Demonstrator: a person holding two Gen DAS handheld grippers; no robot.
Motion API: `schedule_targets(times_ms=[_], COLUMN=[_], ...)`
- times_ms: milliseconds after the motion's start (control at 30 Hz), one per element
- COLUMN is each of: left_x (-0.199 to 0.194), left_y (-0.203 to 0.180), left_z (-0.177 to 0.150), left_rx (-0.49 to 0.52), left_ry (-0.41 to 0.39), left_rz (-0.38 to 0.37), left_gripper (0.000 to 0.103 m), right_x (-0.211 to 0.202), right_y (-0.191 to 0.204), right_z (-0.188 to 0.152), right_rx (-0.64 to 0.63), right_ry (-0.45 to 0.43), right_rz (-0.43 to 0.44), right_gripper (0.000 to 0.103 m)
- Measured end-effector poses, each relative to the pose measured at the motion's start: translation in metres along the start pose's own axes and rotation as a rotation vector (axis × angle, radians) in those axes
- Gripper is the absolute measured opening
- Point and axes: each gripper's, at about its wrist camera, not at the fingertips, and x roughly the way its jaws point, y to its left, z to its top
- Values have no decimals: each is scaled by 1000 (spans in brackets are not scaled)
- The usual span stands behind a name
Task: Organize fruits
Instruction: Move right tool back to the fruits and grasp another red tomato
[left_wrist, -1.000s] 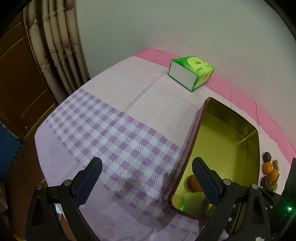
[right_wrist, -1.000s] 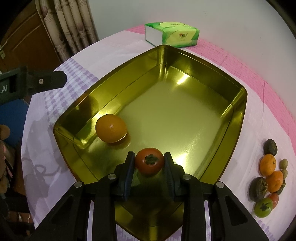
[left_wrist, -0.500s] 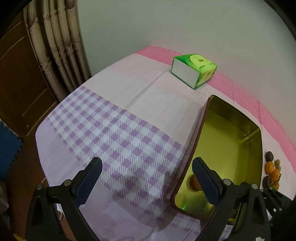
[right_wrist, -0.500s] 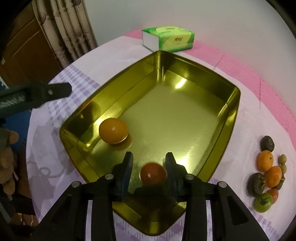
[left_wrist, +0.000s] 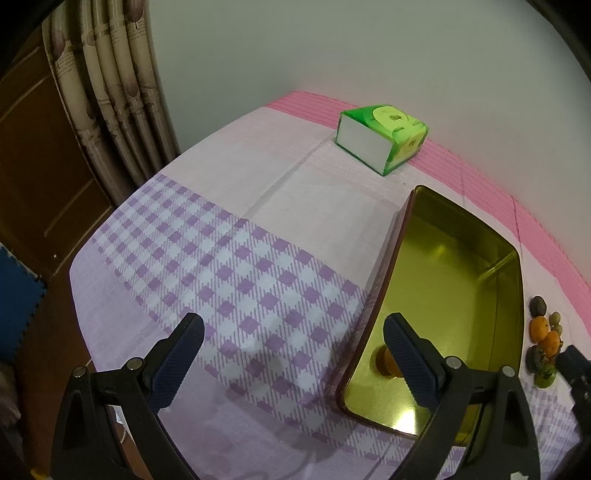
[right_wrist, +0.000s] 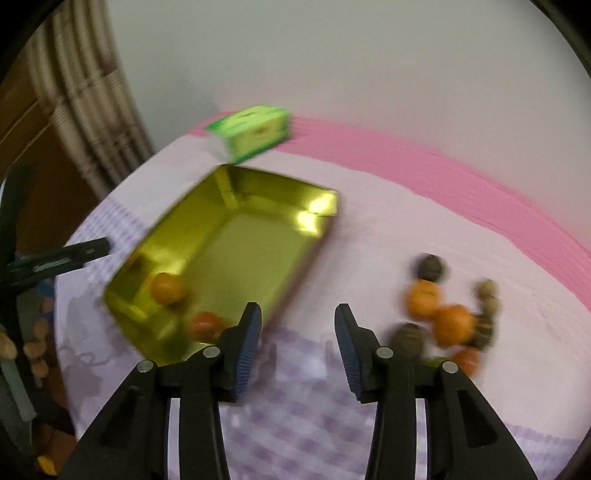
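Observation:
A gold metal tray lies on the checked cloth. Inside it sit an orange and a red persimmon. A cluster of loose fruit, orange, dark and green, lies on the cloth to the tray's right. My right gripper hovers over bare cloth between the tray and that cluster, its jaws opening with nothing between them; this view is blurred. My left gripper stands open and empty above the purple checks, its right finger over the tray's near corner.
A green tissue box lies beyond the tray near the pink border. Curtains and a wooden door stand at the left past the table's edge. The white wall runs behind.
My right gripper let go of the red persimmon in the tray, then rose and swung right toward the loose fruit. The left gripper stayed put.

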Motion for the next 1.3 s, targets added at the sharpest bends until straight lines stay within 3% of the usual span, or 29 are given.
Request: schedule_targets(times_ms=[233, 433, 900, 1300], left_x=[1, 1, 1, -3], left_y=[-2, -4, -8, -21], left_z=[-1, -1, -2, -3], left_rx=[14, 22, 42, 96], left_ry=[4, 2, 0, -42], left_rz=[6, 2, 2, 5], left_gripper=[96, 96, 96, 96], right_x=[-1, 14, 43, 40], right_y=[-84, -117, -127, -138], right_z=[-18, -30, -39, -52], right_rx=[155, 231, 221, 227], right_ry=[34, 87, 146, 79], right_rz=[-128, -165, -214, -178], right_gripper=[43, 43, 43, 43])
